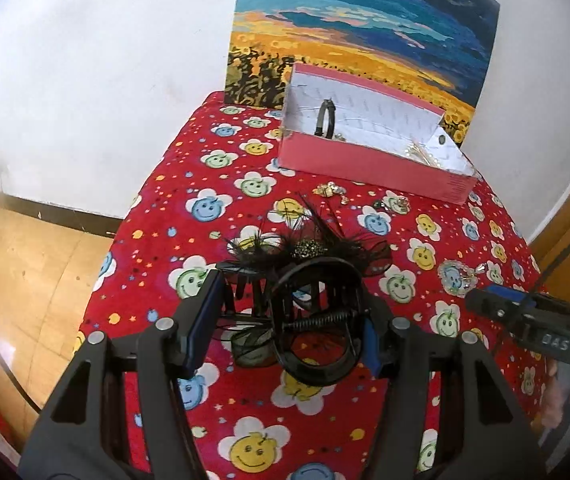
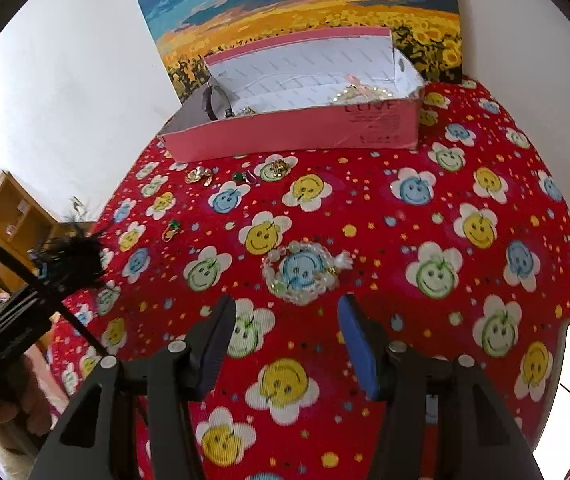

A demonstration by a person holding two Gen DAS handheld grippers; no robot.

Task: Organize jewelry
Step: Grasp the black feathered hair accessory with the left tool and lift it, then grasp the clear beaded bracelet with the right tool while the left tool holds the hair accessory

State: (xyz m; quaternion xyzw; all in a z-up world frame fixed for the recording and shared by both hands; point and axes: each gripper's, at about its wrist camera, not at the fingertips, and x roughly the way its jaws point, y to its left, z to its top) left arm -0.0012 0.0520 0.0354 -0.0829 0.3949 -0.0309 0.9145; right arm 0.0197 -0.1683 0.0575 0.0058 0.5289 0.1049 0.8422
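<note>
The left gripper [image 1: 285, 334] holds a black feathered hair clip [image 1: 309, 276] above the red cloth [image 2: 385, 216]. The right gripper [image 2: 285, 340], jaws apart and empty, hangs near a bead bracelet [image 2: 303, 276]. The pink box [image 2: 297, 136] sits at the cloth's far edge.

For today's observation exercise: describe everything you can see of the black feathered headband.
The black feathered headband is a glossy, plastic-looking hoop with wispy black feathers, dark netting and a beaded, gold-flecked ornament on top. It sits between the fingers of the left gripper, apparently held above the red smiley-flower cloth, its feathered top pointing towards the pink box. In the right wrist view only its feathers show, at the left edge.
</note>
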